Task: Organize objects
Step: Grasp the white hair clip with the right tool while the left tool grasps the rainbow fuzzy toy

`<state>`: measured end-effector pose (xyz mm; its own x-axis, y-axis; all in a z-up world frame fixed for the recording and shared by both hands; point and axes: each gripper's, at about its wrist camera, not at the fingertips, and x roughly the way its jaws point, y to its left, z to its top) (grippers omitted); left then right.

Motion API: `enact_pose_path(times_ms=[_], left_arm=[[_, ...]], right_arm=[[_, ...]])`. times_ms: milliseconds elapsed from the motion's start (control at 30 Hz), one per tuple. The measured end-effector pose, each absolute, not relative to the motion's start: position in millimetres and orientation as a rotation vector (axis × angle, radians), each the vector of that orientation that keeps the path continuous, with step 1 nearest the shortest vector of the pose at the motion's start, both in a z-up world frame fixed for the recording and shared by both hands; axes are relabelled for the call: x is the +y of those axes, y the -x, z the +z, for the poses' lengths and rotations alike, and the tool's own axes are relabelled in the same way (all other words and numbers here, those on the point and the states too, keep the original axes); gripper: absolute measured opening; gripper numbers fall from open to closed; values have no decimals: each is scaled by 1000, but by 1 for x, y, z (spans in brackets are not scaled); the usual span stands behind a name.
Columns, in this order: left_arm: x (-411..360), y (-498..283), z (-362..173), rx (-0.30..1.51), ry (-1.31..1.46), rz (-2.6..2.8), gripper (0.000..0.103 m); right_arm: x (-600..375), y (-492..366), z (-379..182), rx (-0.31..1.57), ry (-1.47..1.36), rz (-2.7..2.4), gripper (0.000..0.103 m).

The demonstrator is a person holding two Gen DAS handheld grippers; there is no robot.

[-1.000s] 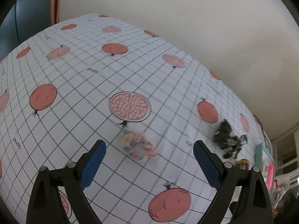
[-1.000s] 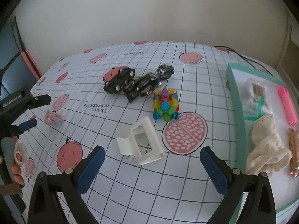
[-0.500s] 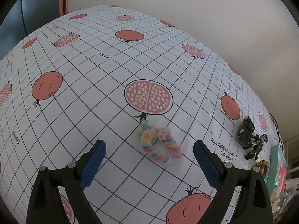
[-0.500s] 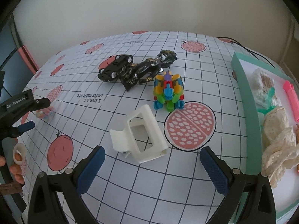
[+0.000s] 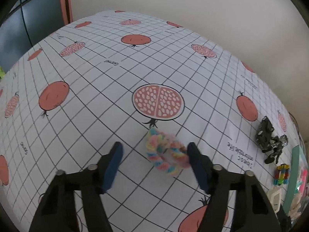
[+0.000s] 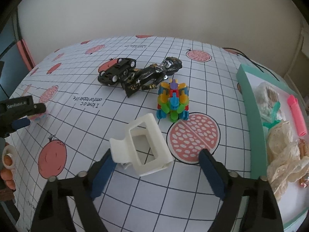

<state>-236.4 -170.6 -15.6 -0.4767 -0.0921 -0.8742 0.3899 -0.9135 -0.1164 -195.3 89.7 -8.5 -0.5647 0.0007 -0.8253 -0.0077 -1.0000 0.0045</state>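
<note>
Risk of a one-sided pinch: the left hand-held gripper (image 5: 154, 151), jaws apart, straddles the pastel scrunchie (image 5: 166, 155) on the counter (image 5: 81, 73), seemingly touching one pad. Right hand-held gripper (image 6: 157, 166), likewise spread, flanks the white hair clip (image 6: 143, 147), which may skid.

On the surface (image 6: 193, 193) lie one rainbow scrunchie (image 5: 166, 152), one white hair claw clip (image 6: 143, 147), one black toy car (image 6: 116, 71), one black and gold toy figure (image 6: 152, 73) and one toy of coloured plastic blocks (image 6: 172, 100). One teal tray (image 6: 251, 104) stands at the right and holds one pink marker (image 6: 296, 115) and at least two pieces of cream lace cloth (image 6: 282, 154); its other contents are too unclear to count. Two grippers show, each with two blue fingers (image 6: 211, 174).
</note>
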Motion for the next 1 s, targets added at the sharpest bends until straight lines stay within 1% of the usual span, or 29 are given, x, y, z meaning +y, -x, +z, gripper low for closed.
enact_pose_path(times_ms=[100, 167, 233, 300, 433, 633, 1000], left_arm=[[-170, 237, -15, 432, -1414, -2442, 58], [-170, 236, -15, 426, -1409, -2443, 53], [-171, 236, -15, 431, -1406, -2444, 50], [-171, 236, -16, 434, -1404, -2447, 46], [-171, 235, -16, 444, -1404, -2459, 39], [-173, 234, -15, 463, -1397, -2464, 32], [-175, 235, -14, 482, -1399, -2463, 28]], right_arm=[[91, 195, -7, 13, 1453, 2775, 77], [92, 195, -7, 11, 1442, 2775, 69], [92, 195, -6, 6, 1434, 2772, 59], [93, 195, -5, 6, 1432, 2774, 55], [94, 194, -6, 15, 1428, 2779, 54], [95, 194, -5, 26, 1424, 2784, 53], [95, 194, -5, 23, 1423, 2784, 53]])
